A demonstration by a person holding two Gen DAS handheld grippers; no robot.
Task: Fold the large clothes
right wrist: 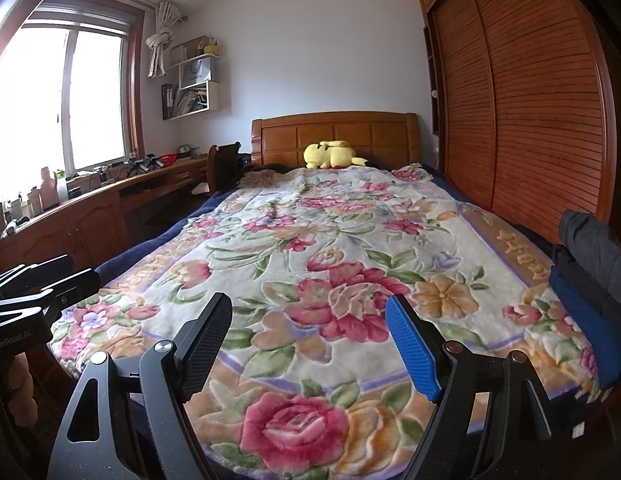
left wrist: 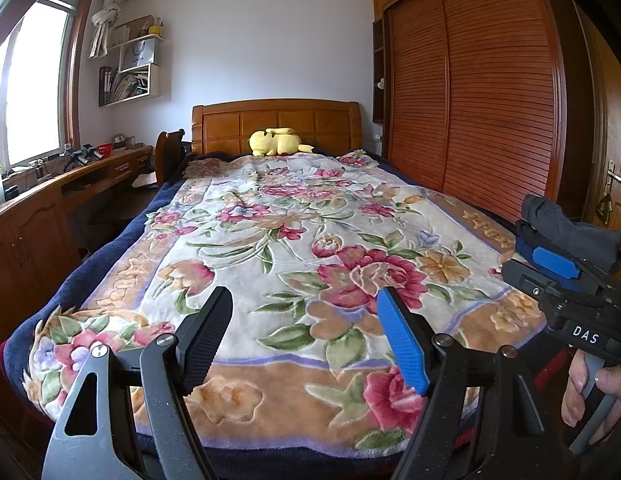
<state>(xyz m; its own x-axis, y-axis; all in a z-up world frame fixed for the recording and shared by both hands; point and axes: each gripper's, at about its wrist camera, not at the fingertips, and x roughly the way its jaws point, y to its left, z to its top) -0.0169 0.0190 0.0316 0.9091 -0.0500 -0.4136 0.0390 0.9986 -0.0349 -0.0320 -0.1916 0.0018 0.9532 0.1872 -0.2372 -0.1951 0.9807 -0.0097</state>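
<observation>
A pile of dark clothes (right wrist: 590, 240), grey on top with blue fabric (right wrist: 582, 320) beneath, lies at the right edge of the bed, also visible as dark clothes (left wrist: 566, 224) in the left wrist view. My left gripper (left wrist: 306, 320) hangs open over the foot of the bed with nothing between its fingers. My right gripper (right wrist: 310, 328) is open and empty too, just left of the pile. Each gripper shows in the other's view: the right gripper (left wrist: 542, 268) in front of the pile, the left gripper (right wrist: 78, 270) at the left edge.
A floral blanket (left wrist: 294, 240) covers the bed, with a yellow plush toy (left wrist: 276, 142) by the wooden headboard (left wrist: 274, 120). A slatted wardrobe (left wrist: 470, 100) runs along the right, and a cluttered desk (left wrist: 50, 184) under the window on the left. A person's hand (left wrist: 590, 392) grips the right handle.
</observation>
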